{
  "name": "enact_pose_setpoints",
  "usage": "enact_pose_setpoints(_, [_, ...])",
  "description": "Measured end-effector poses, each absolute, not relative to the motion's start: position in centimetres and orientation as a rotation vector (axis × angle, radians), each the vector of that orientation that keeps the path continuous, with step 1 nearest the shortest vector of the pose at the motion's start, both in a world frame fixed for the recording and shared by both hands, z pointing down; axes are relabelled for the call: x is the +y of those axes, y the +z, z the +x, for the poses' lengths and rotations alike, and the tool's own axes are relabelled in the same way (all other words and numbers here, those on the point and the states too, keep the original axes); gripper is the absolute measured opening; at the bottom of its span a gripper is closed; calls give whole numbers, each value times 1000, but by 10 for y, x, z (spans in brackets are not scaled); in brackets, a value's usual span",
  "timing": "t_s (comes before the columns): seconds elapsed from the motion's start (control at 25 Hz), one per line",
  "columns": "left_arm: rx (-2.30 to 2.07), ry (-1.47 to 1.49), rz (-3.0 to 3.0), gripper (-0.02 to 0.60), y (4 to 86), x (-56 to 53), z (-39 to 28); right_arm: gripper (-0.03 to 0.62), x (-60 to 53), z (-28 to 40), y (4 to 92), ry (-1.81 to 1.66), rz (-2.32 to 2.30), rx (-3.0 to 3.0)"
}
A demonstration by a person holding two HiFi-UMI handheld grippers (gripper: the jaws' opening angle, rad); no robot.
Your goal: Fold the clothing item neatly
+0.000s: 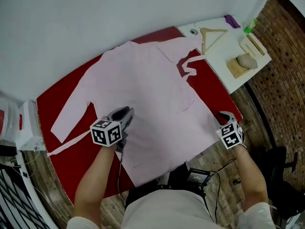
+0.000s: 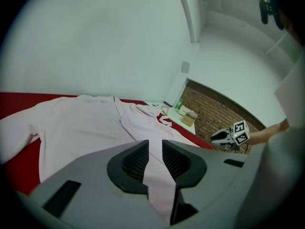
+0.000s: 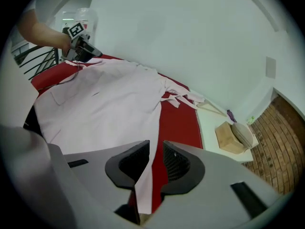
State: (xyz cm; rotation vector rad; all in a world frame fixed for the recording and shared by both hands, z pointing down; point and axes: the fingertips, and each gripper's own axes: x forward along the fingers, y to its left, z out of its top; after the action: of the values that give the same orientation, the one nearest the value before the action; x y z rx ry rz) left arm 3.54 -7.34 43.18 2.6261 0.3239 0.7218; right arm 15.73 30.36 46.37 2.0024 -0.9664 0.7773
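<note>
Pink robe — spread flat across the red table, collar toward the wall, one sleeve out to the left, tie strips loose at both sides.

Head view: left gripper down on the near left part of the cloth, right gripper at the near right edge, well apart from it. White side table beyond the right corner, bearing a wooden hanger.

Left gripper view: jaws nearly together, pinching a strip of pink fabric that runs up between the pads. Rest of the robe lying flat ahead.

Right gripper view: jaws likewise close, nipping the robe's side edge, with bare red table just beside it.

Probably a first fold, taking the near part of the robe up toward the collar. Best done by lifting both grips level and together, holding the cloth taut between them, then laying edge on edge — no dragging, which would ruck the layer beneath.
</note>
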Motion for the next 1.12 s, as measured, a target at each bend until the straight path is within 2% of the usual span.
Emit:
enact_pose_setpoints(0.28, [220,724,2612,86,438,-52,60,89,282,255,466,730,1947,-1054])
enact_pose_setpoints(0.68, [170,778,2613,87,444,-17,112,91,232,361,469,658,1886,-1161])
enact_pose_setpoints(1.12, [129,799,2596,87,454,-5,165,91,179,482,480,734,2042,-1187])
